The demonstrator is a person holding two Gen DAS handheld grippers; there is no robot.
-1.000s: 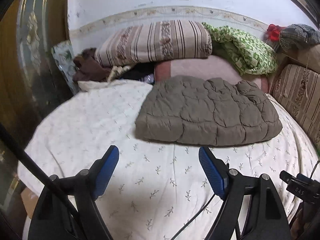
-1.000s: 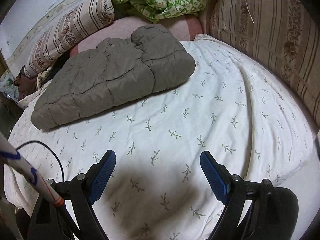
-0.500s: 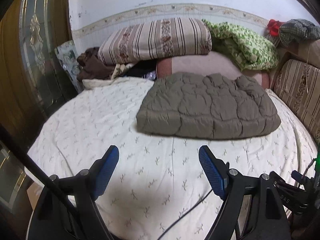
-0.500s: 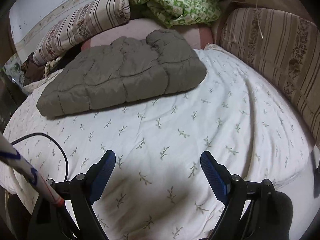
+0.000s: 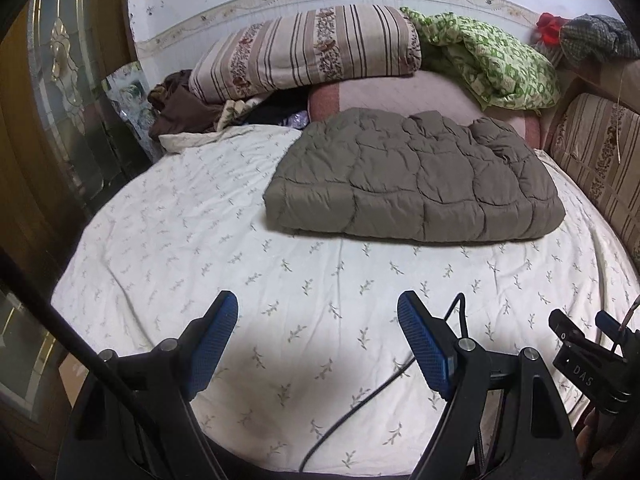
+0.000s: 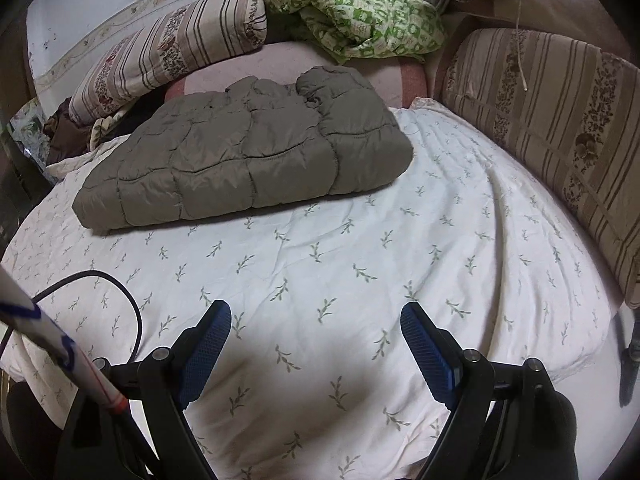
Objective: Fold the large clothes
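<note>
While the folded brown puffer jacket [image 5: 416,184] is lying beyond me on the floral bedsheet [image 5: 192,224], I am holding my left claw [image 5: 316,340] and right claw [image 6: 316,344] wide — both gripping nothing, well short of it.

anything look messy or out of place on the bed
The folded grey quilted jacket lies neat on the sheet. Only the head of the bed looks untidy: a green patterned cloth lies crumpled, and brown clothes are bunched beside the striped bedding roll.
</note>
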